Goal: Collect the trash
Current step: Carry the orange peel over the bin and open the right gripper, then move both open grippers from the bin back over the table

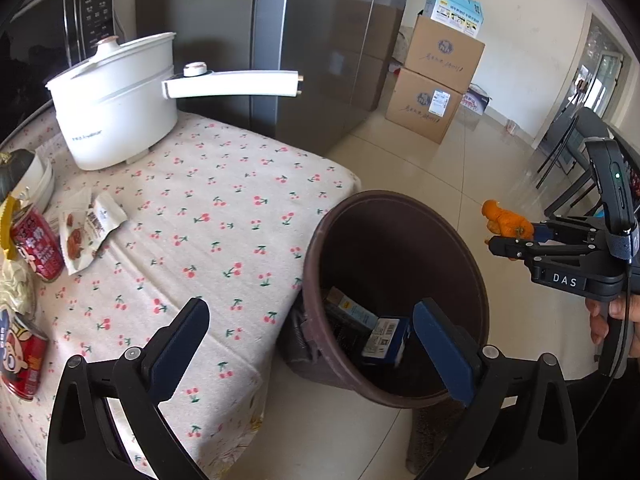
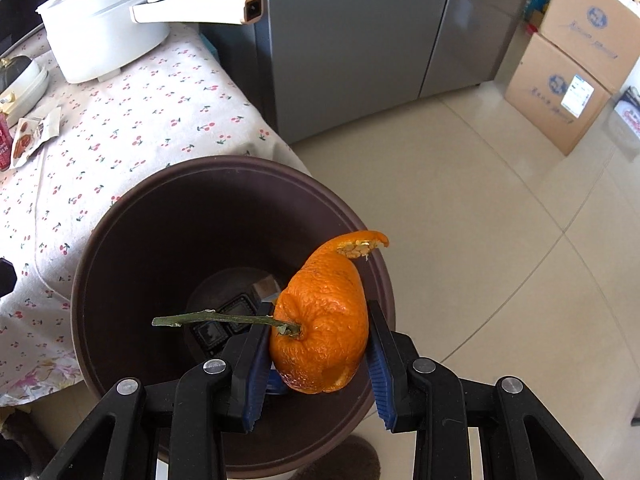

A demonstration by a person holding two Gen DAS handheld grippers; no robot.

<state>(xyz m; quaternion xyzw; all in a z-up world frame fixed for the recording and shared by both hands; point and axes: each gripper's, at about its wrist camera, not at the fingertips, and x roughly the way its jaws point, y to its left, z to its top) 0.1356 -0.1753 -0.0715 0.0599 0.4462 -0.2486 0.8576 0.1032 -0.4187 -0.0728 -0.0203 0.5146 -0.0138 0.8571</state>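
We hold the right gripper (image 2: pixel 318 354) over the brown trash bin (image 2: pixel 120 240), its jaws clenched on an orange peel (image 2: pixel 322 328). The peel sits between the two blue pads, its green stem (image 2: pixel 212 317) sticking out to the left and a curled strip rising at the top. Seen from the right wrist, the peel hangs above the near right part of the bin's open mouth. From the left wrist view the same peel (image 1: pixel 506 222) appears beside the bin's rim (image 1: pixel 400 196), just to its right, in the right gripper (image 1: pixel 502 240).

Our left gripper (image 1: pixel 312 344) hangs above the gap between the worktop (image 1: pixel 224 184) and the bin, its jaws spread wide and released, with nothing between them.

The bin stands on the tiled floor (image 2: pixel 480 200), touching or just beside the edge of the worktop's cherry-print cloth. At the bottom of the bin lie a blue box (image 1: pixel 386 338) and a dark plastic tray (image 2: pixel 224 320).

On the worktop a torn snack wrapper (image 1: pixel 86 232) lies near two red cans (image 1: pixel 38 244), which stand at the left edge. A white electric pot (image 1: pixel 116 100) with a long handle sits at the far end. A grey refrigerator (image 1: pixel 312 40) stands behind the worktop, and stacked cardboard boxes (image 1: pixel 436 80) rest on the floor near the wall.
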